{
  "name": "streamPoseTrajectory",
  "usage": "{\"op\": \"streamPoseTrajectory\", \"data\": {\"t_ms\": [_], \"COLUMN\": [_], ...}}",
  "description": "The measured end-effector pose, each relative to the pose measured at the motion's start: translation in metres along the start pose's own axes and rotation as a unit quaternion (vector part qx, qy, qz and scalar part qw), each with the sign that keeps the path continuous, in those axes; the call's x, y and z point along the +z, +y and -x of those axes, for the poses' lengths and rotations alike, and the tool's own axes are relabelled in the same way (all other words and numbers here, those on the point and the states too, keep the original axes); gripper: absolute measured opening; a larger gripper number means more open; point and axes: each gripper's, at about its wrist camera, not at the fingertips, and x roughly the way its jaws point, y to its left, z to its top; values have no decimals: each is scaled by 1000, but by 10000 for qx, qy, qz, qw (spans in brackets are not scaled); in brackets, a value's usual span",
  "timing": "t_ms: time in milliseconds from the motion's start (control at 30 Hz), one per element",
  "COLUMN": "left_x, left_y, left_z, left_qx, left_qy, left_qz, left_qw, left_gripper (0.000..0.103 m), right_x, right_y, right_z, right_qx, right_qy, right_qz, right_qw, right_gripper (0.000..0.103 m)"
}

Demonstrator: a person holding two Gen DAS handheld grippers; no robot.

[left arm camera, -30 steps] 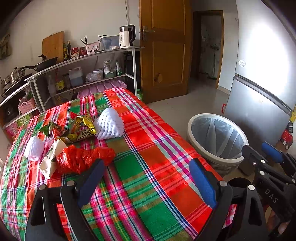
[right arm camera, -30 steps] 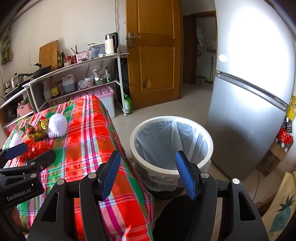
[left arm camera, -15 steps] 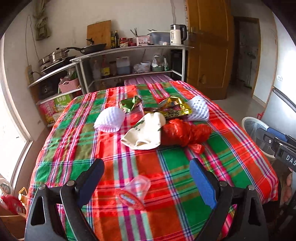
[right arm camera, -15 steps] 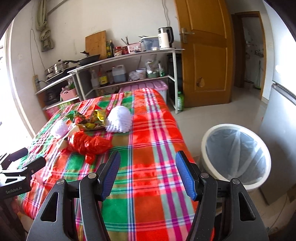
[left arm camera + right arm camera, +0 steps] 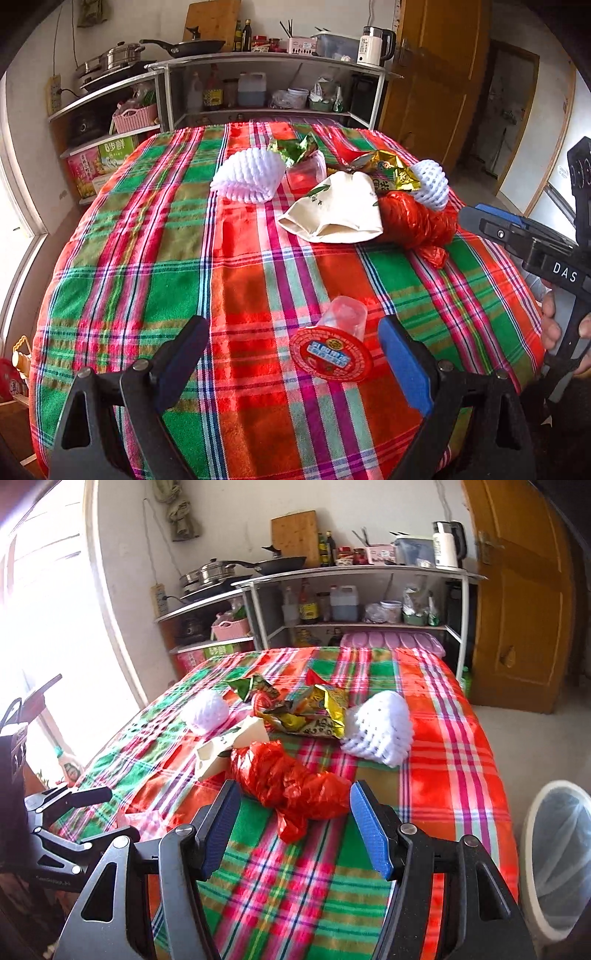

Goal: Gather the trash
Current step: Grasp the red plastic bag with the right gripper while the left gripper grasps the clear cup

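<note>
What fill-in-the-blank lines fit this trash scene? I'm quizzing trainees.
1. The left gripper frames a clear ____ with a red lid.
2. The right gripper faces a crumpled red plastic ____.
3. Both grippers' jaws are ____.
4. The white trash bin stands on the ____.

Missing: cup; bag; open; floor

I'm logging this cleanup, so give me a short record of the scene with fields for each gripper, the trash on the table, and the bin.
left gripper: open, jelly cup lying between its fingers
right gripper: open, facing red plastic bag
other trash: two white foam nets, cream carton, snack wrappers
bin: white, lined, on the floor beside the table
</note>
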Motion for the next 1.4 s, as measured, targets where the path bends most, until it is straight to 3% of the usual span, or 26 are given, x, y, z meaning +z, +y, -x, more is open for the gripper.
{"op": "streamPoseTrajectory", "data": {"t_ms": [233,400,667,833,900,933,1400], "left_x": [-4,-3,3,5,5,5,22], "left_y": [11,11,5,4,1,0,-32], "left_z": [-16,-18,-19,-20,-21,-20,-12], "left_qx": [-176,-241,-325,-357,-409,-423,-673], "left_qy": [289,202,155,162,164,161,-106], "left_qz": [228,239,74,73,38,24,-225], "left_qw": [9992,9992,9993,9992,9990,9990,9974], "left_gripper": [94,94,69,54,46,46,45], "right_x": [14,19,11,10,9,8,0], "right_y": [4,5,16,10,7,7,-9], "right_z": [-44,-65,-86,-78,-74,-72,-18], "right_qx": [334,409,36,126,104,55,-112], "right_qy": [531,780,1072,1028,995,979,477], "right_qz": [455,768,1479,1276,1132,1091,279], "right_qw": [9970,9932,9832,9864,9885,9892,9984], "right_gripper": [62,62,62,62,52,49,47]}}
